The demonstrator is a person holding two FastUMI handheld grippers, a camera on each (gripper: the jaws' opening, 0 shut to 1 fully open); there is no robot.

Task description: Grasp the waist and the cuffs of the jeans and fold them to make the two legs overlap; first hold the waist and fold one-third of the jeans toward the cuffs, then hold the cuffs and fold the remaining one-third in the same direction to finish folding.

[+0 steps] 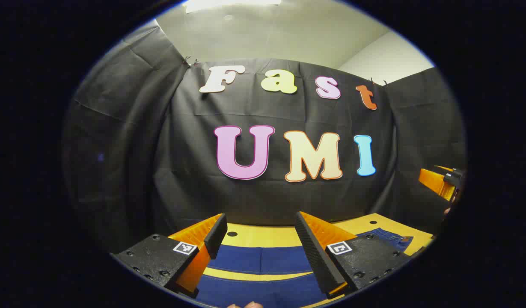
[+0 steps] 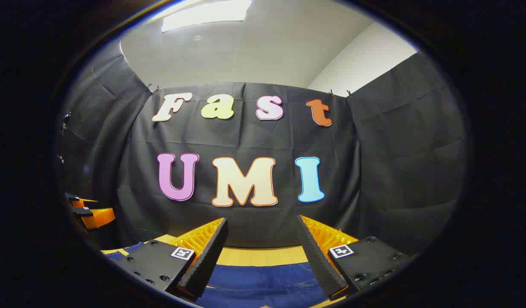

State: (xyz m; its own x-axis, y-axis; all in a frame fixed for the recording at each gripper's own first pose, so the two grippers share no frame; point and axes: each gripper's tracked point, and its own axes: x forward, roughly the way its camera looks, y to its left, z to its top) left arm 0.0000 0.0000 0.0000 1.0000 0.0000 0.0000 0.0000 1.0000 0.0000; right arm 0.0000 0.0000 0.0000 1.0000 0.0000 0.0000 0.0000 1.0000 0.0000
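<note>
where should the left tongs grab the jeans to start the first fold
Probably at a cuff: in the left gripper view the jeans lie flat on the table, two legs side by side with a gap between. Come down from above with the open left tongs and pinch the edge.

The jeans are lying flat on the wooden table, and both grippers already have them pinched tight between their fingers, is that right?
Not quite. The jeans do lie flat on the wooden table, but neither gripper has pinched them. In the left gripper view the left gripper is open above the denim, and in the right gripper view the right gripper is open too, with nothing between its fingers.
</note>
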